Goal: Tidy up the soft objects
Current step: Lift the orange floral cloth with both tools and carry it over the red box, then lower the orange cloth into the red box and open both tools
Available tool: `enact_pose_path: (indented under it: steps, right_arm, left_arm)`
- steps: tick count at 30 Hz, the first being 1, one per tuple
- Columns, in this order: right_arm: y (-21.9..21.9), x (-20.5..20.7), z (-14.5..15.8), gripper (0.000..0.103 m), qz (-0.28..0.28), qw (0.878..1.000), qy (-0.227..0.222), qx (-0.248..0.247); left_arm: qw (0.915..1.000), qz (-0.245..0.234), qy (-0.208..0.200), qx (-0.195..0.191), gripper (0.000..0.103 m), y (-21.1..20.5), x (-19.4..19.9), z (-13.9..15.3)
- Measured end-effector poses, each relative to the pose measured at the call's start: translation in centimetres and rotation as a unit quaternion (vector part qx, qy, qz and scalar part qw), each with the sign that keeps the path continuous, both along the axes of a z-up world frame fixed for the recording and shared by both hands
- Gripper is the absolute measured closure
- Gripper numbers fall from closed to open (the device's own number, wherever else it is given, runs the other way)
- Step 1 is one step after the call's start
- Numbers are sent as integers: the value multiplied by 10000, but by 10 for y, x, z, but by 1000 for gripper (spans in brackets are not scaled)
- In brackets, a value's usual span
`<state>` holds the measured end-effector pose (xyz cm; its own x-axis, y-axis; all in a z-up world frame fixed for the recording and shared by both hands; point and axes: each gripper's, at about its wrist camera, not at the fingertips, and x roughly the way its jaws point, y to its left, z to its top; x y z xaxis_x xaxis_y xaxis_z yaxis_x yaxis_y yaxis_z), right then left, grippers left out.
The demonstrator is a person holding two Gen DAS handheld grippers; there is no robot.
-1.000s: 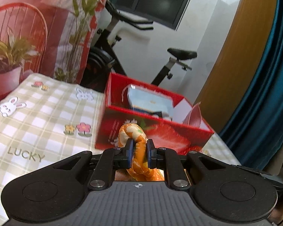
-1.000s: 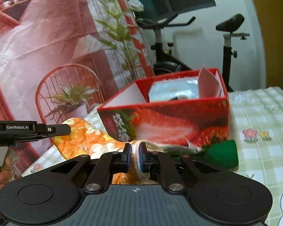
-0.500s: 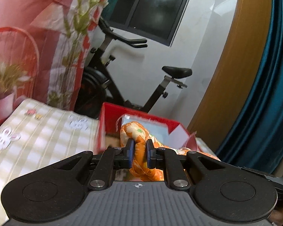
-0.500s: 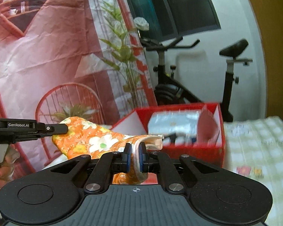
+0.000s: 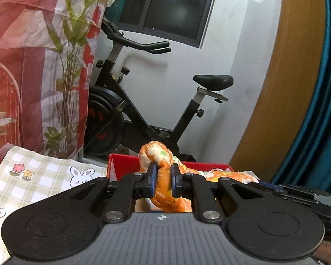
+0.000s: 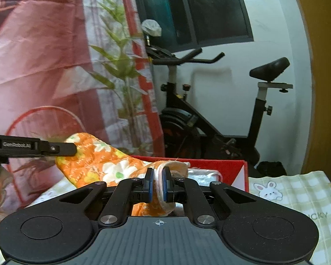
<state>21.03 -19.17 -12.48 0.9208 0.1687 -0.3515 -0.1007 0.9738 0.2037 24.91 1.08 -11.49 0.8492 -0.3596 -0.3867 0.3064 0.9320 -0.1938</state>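
An orange quilted cloth with white flowers [image 6: 103, 161] hangs stretched between my two grippers, above the red strawberry box [image 6: 220, 165]. My left gripper [image 5: 163, 177] is shut on a bunched orange corner of the cloth [image 5: 158, 154]. My right gripper [image 6: 157, 182] is shut on the cloth's white-edged hem. In the right wrist view the left gripper [image 6: 72, 149] comes in from the left edge, holding the far corner. The red box [image 5: 121, 165] shows only its far rim in the left wrist view. A silver packet [image 6: 200, 174] lies inside the box.
The table carries a green checked cloth with bunnies and flowers [image 5: 44, 176]. A black exercise bike [image 5: 143, 110] stands behind the table against the white wall. A red printed backdrop [image 6: 44, 66] hangs on the left, a teal curtain [image 5: 320, 121] on the right.
Both grippers rose and moved forward toward the box with the cloth held between them. The box's strawberry front has dropped out of sight, leaving only its rim.
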Motion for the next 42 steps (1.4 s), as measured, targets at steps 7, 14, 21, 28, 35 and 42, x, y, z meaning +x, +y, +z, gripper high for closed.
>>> enact_pose_path:
  steps: [7,14,21,28,35,42]
  right_arm:
    - [-2,36,-24,96,-129,9988,374,-295]
    - [3,44,-56,96,-100,9950,912,-389]
    - [12,41,-70,96,23,9918,1201,-427]
    - [16,41,-74,95,49,9888,1422,-443]
    - [18,40,-72,90,9,9871,1510,-532]
    - [21,30,-58,54,-71,9853,1426,-936]
  left_arm:
    - [9996,30,255,62,89,-7,31,-15]
    - [9957,-131,878,279,89,-9,43,-49]
    - [9911,-340,1181,512,89,-8,43,-65]
    - [9868,-456,1396,680,89,-14,42,-74]
    - [9852,-456,1454,783,88,-14,41,-74]
    - [9878,-500,1109,968,41,-19,29,-53]
